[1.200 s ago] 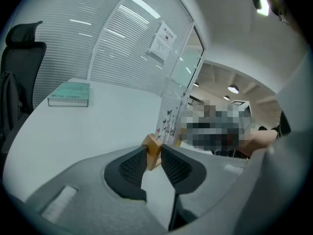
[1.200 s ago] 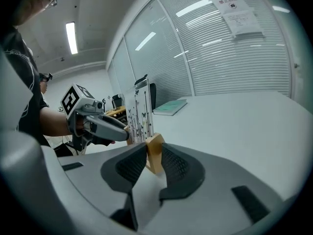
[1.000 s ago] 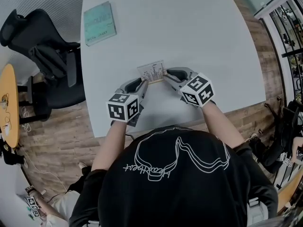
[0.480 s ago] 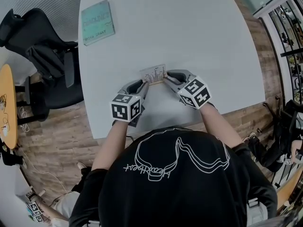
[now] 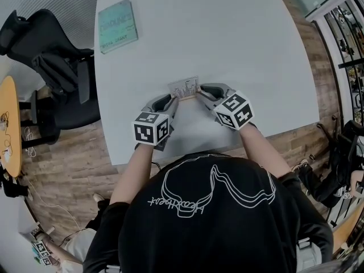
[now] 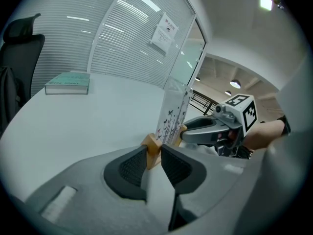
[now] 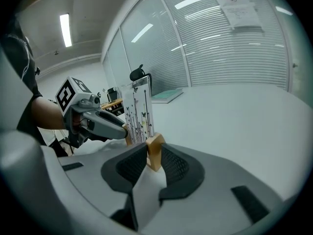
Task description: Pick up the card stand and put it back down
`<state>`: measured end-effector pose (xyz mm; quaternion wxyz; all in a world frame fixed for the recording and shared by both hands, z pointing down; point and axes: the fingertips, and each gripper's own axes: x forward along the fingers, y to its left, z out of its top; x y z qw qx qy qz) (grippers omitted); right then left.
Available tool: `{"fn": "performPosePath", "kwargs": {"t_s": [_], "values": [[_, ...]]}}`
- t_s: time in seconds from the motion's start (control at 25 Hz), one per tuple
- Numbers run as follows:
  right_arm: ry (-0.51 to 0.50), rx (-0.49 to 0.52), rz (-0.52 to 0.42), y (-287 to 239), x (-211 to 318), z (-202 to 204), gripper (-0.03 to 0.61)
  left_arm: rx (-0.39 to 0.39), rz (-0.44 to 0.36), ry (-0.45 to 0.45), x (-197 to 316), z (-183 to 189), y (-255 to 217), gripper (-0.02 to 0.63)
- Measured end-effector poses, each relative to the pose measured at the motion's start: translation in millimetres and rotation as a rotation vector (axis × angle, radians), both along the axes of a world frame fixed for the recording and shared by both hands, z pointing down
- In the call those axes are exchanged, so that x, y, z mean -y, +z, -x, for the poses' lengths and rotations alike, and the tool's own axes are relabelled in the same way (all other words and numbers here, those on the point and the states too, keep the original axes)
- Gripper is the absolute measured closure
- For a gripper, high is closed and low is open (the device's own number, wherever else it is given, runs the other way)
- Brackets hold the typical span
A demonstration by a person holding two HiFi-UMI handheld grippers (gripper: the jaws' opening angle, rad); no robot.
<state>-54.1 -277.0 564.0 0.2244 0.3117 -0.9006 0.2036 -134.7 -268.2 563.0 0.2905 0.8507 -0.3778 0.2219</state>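
**A:** Has anything moved since a moment ago?

**B:** Almost nothing. Both grippers stay in the same spot, and the card stand stays between them.

**A:** What are the jaws doing?

**B:** The left gripper (image 6: 153, 153) has its jaws squeezed on one end of the wooden bottom of the card stand (image 6: 172, 111). The right gripper (image 7: 153, 153) has its jaws squeezed on the other end. The card stands straight up between the two.

**A:** Where is the card stand?

**B:** It is at the near middle of the white table (image 5: 227, 27), right in front of the person. I cannot tell if it sits on the table or is a tiny bit up.

**A:** So how much is done?

**B:** I think the grabbing part is done. The lifting looks not started, or only just started. After that, it has to go back down, and both grippers have to let go.

**A:** How many things are there?

**B:** There is one card stand, two grippers and one white table. There is also one green book (image 5: 118, 25) at the far left corner, well apart from the stand. One black chair (image 5: 51, 67) is beside the table.
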Motion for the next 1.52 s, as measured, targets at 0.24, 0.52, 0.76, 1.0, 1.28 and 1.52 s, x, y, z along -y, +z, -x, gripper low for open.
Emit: {"fn": "performPosePath", "kwargs": {"t_s": [0.24,0.52,0.76,1.0,1.28,1.52], "values": [[0.038,0.039,0.007,-9.6,1.3,-5.7,0.463,-0.030,0.056,-0.009,-4.7,-1.5,3.1,0.514],[0.043,0.127,0.008,-41.5,-14.7,-15.9,0.467,-0.086,0.042,-0.069,-22.2,2.0,-23.9,0.476],[0.016,0.238,-0.017,-86.8,-49.4,-33.1,0.510,-0.196,0.006,-0.126,-49.3,-5.7,-70.2,0.477],[0.005,0.325,-0.109,-141.9,-79.8,-53.3,0.564,-0.291,-0.043,-0.140,-84.0,-24.4,-120.5,0.477],[-0.131,0.454,-0.125,-191.6,-135.9,-50.7,0.571,-0.428,-0.085,-0.057,-136.2,-60.1,-172.8,0.543],[-0.183,0.500,-0.114,-210.2,-175.3,-53.2,0.571,-0.426,-0.210,-0.037,-168.6,-75.1,-210.0,0.594]]}}
